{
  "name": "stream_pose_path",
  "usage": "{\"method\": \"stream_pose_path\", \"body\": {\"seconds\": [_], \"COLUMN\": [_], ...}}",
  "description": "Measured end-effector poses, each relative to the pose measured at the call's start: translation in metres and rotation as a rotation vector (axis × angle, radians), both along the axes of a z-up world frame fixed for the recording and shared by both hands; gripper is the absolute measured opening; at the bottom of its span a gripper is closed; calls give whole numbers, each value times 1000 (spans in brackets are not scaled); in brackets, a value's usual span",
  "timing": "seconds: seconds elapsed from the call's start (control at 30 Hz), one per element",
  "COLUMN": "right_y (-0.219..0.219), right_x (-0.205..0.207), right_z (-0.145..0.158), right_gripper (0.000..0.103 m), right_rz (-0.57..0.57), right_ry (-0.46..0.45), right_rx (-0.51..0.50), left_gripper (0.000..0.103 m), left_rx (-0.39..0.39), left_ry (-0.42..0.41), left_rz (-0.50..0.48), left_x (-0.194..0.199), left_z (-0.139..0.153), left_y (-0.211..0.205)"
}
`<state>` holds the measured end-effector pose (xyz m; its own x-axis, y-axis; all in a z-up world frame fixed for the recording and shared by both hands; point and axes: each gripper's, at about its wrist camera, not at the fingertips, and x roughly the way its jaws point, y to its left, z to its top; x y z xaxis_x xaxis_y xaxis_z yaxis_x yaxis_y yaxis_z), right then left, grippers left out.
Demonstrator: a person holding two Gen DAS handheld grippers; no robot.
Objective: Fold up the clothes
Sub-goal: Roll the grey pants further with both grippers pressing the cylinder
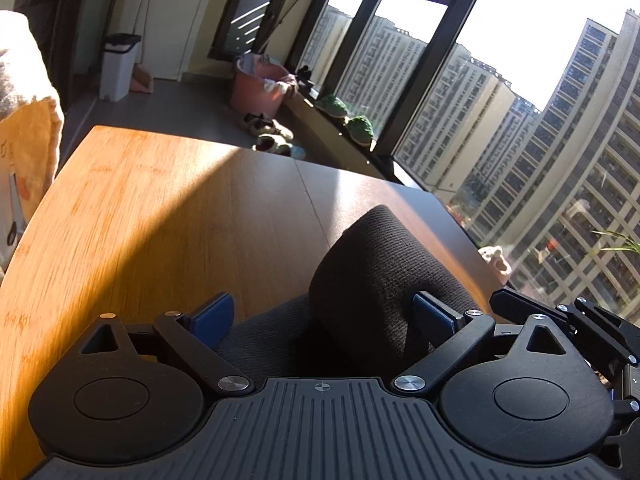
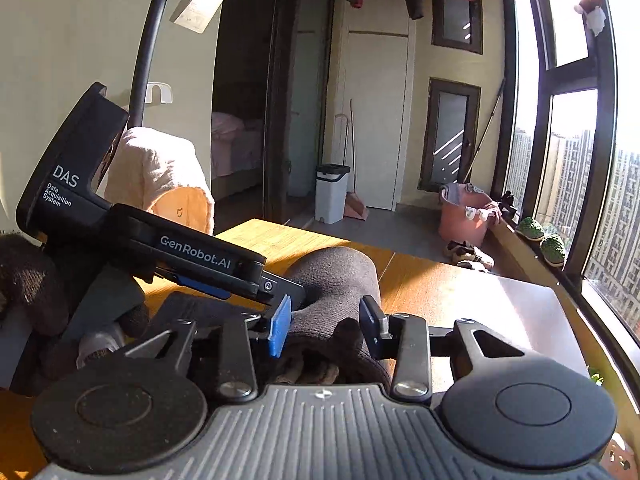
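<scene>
The dark knit garment (image 2: 340, 280) bulges straight ahead between both grippers, the right gripper (image 2: 326, 326) pinching its fold, the left gripper (image 1: 320, 316) spread around it.

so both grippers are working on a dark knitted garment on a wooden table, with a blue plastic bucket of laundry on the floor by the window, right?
Not quite: the plastic bucket of laundry is pink, not blue, as the right wrist view shows. The rest holds: the left gripper and right gripper are at the dark knitted garment on the wooden table.
</scene>
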<state>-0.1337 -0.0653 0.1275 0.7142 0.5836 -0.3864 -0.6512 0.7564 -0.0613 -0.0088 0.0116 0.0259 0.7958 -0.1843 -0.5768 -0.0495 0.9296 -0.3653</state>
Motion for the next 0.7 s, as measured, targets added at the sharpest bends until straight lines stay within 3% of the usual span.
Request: {"method": "stream_pose_path", "body": {"seconds": [0.17,0.3,0.4,0.5,0.57,0.6,0.7], "right_y": [7,16,22,9,-4,-9,-15], "right_x": [1,-7,-14,-9,-1,4,27], "right_z": [-10,-8,-5,3,4,3,-15], "right_gripper": [39,43,48,49,70,85,87], "right_rz": [6,44,78,84,42,9,-34], "right_ry": [13,9,4,31,72,93,231], "right_rx": [-49,-97,-129,-53,28,63,139], "left_gripper": [98,98,98,99,100,100,100], "left_rx": [19,-18,13,40,19,2,-25], "left_ry": [-6,-48,-29,2,12,19,26], "left_rz": [8,31,28,27,40,49,58], "left_x": [-5,-6,1,2,0,-2,-5], "left_z": [5,15,10,-2,-7,-9,-11], "left_y": [-1,4,0,2,10,14,21]}}
